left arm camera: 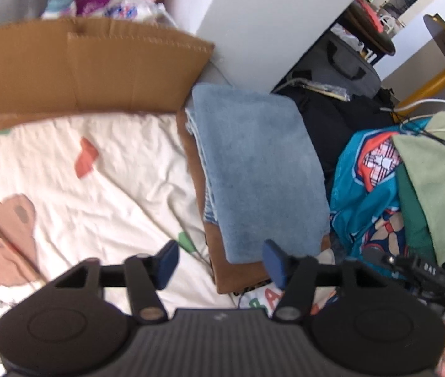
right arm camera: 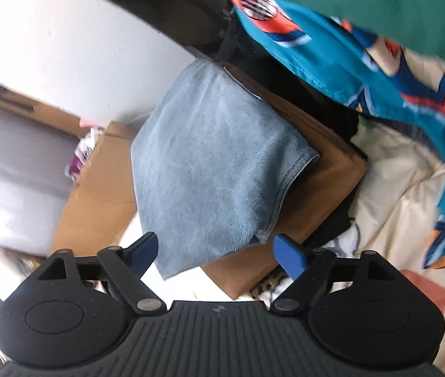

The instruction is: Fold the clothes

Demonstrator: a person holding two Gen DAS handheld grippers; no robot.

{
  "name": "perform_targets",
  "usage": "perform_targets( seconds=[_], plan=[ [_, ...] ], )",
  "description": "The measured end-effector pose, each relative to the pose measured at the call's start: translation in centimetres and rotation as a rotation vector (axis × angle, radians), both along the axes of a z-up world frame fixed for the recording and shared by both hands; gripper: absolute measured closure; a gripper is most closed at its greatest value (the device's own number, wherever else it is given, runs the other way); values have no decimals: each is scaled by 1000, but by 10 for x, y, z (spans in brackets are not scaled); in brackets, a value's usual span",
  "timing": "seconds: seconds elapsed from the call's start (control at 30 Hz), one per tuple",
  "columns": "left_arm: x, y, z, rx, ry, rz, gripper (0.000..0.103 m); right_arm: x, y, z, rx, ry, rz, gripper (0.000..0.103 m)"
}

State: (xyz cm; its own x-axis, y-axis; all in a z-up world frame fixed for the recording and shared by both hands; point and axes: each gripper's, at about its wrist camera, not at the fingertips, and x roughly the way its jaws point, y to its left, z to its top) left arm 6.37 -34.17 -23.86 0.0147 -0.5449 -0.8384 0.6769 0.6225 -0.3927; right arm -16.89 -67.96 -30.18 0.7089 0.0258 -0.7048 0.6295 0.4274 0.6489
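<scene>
Both my jaws stand released and empty: left gripper (left arm camera: 221,264), right gripper (right arm camera: 219,253). Just beyond them the folded jeans (left arm camera: 260,172) lie on a brown garment (right arm camera: 326,185) on the bed (left arm camera: 97,172). Denim looks heavy and limp; I'd pinch the hem corners.
</scene>
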Motion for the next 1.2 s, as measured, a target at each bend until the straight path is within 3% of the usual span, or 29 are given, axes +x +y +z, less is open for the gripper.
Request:
perform_targets(
  seconds=[0.13, 0.23, 0.43, 0.53, 0.77, 1.0, 1.2],
  plan=[
    [5, 9, 21, 23, -42, 1, 27, 1, 12, 21, -14, 31, 52, 15],
    [14, 18, 39, 31, -42, 61, 24, -1, 21, 35, -20, 42, 67, 15],
    [20, 33, 86, 27, -79, 128, 6, 7, 26, 71, -65, 80, 51, 6],
    [23, 43, 107, 55, -98, 156, 5, 16, 26, 91, -69, 95, 46, 0],
    [31, 84, 167, 70, -96, 244, 1, 36, 38, 144, -112, 102, 121, 0],
    [15, 140, 222, 96, -94, 315, 1, 51, 58, 195, -136, 103, 258, 0],
    [-1, 187, 248, 89, -85, 333, 1, 54, 85, 241, -209, 128, 342, 0]
  ],
)
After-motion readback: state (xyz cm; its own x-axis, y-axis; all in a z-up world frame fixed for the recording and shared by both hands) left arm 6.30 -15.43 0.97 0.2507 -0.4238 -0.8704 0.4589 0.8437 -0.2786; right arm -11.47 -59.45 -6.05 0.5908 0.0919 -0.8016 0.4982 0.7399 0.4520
